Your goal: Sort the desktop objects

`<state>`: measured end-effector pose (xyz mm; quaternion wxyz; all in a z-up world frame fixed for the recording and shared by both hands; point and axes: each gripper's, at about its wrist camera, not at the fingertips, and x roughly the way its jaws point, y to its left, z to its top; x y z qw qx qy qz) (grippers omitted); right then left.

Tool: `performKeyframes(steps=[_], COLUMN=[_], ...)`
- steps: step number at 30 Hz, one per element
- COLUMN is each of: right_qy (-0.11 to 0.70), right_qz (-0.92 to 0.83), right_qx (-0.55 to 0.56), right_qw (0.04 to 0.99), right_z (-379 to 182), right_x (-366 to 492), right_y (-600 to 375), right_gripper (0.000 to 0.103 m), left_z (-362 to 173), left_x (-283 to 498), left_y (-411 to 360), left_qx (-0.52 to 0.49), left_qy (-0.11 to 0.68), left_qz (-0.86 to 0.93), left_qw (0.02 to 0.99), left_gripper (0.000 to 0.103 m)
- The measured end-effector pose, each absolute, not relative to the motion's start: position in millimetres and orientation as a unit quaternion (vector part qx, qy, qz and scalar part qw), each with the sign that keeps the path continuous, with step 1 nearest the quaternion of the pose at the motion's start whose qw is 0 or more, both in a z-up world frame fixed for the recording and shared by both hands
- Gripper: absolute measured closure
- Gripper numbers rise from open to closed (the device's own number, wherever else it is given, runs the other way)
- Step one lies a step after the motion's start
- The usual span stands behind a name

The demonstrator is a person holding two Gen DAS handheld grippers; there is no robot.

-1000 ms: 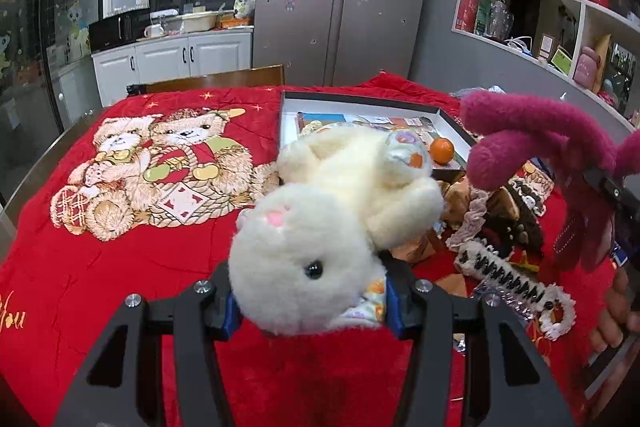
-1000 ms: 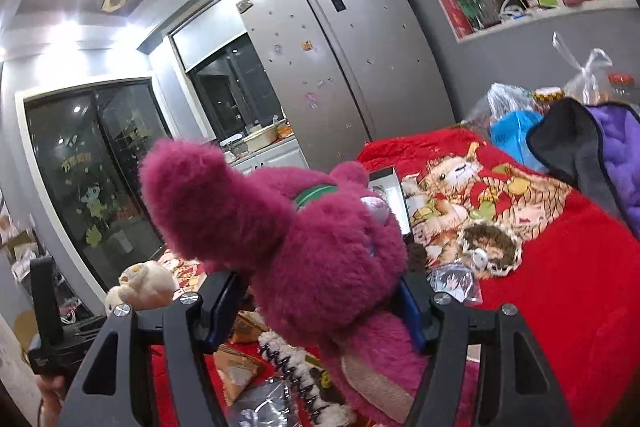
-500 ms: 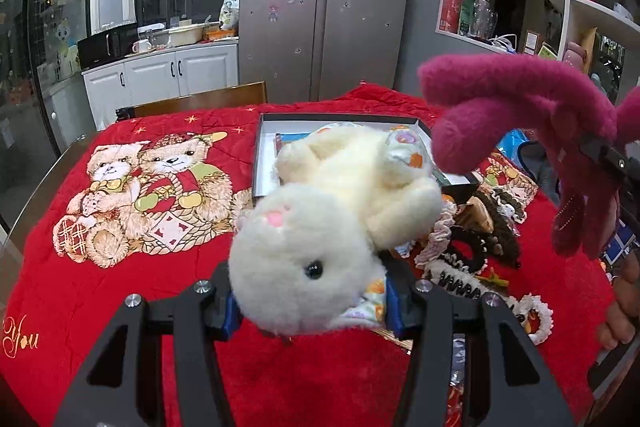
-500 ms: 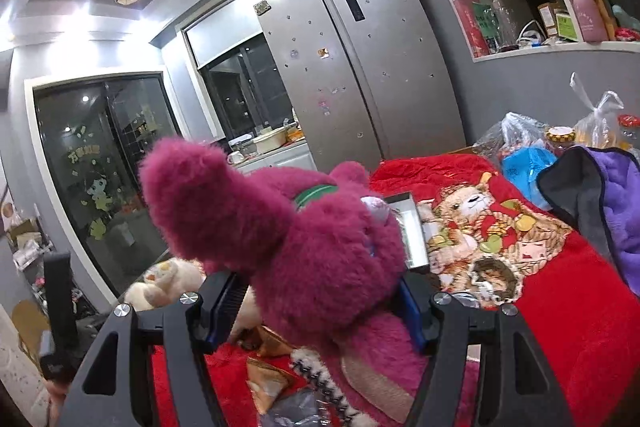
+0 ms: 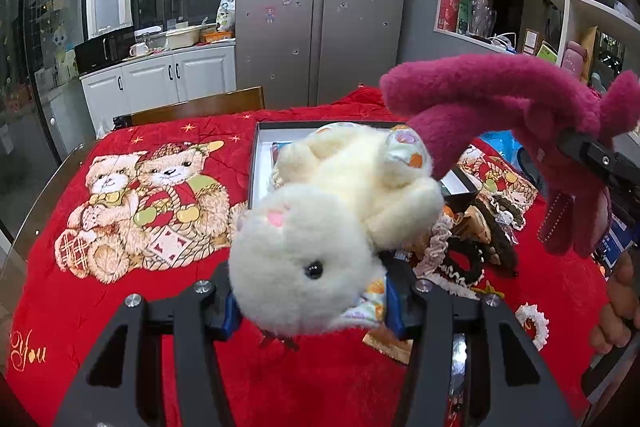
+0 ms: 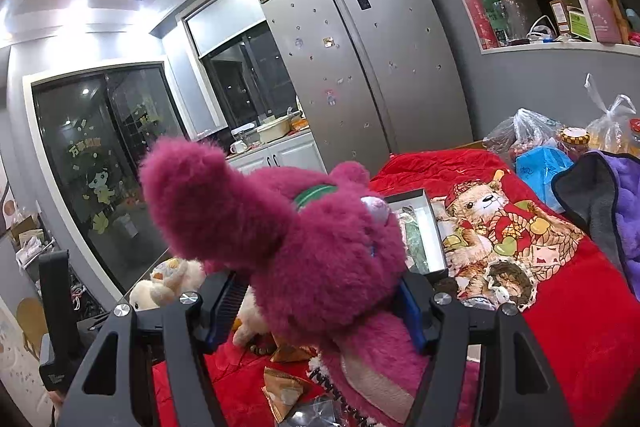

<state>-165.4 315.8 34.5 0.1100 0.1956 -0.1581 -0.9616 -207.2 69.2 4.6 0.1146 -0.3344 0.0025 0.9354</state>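
Observation:
My left gripper [image 5: 312,303] is shut on a cream plush rabbit [image 5: 320,227], held above the red bear-print cloth [image 5: 100,287]. My right gripper [image 6: 320,311] is shut on a magenta plush bear [image 6: 312,251], also lifted off the table. In the left wrist view the magenta plush bear [image 5: 500,107] hangs at the upper right, its arm over the rabbit. In the right wrist view the cream rabbit [image 6: 168,283] shows at the lower left. A shallow dark-rimmed box [image 5: 260,163] lies beyond the rabbit, and the same box [image 6: 432,227] appears past the bear.
Hair scrunchies [image 5: 464,259], wrapped snacks [image 6: 288,387] and small trinkets lie scattered on the cloth between the toys. A purple and grey garment [image 6: 600,211] and plastic bags [image 6: 532,135] sit at the table's right. A wooden chair back [image 5: 200,105] stands behind the table.
Both grippers have risen with their plush toys, so more of the table shows below. The magenta bear has come closer to the rabbit in the left wrist view.

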Motion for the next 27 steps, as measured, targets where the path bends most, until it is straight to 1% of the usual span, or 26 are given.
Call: performKeyframes(steps=[4,10,15,19,22,27], right_qy=[-0.162,-0.173,-0.197,-0.201,-0.191,-0.151], right_qz=[-0.961,-0.957,-0.948,-0.946,-0.947,-0.950], right_qx=[0.200,0.216,0.230,0.240,0.248,0.267], right_qw=[0.101,0.093,0.093,0.083,0.075,0.056], right_z=[37,39,42,43,41,33], right_x=[-178,-209,-248,-283,-310,-346], right_y=[315,320,328,330,330,326], right_gripper=[0.036,0.036,0.036,0.036,0.036,0.036], left_z=[7,6,7,1,-5,-22], left_x=[-222,-262,-309,-356,-385,-416], left_y=[75,79,86,92,94,99], left_qx=[-0.328,-0.340,-0.343,-0.359,-0.370,-0.383], left_qy=[0.023,0.019,0.014,0.011,-0.002,0.005], left_qz=[0.939,0.935,0.934,0.928,0.924,0.918], left_qw=[0.102,0.099,0.097,0.096,0.098,0.100], left_gripper=[0.049,0.049,0.049,0.049,0.049,0.049])
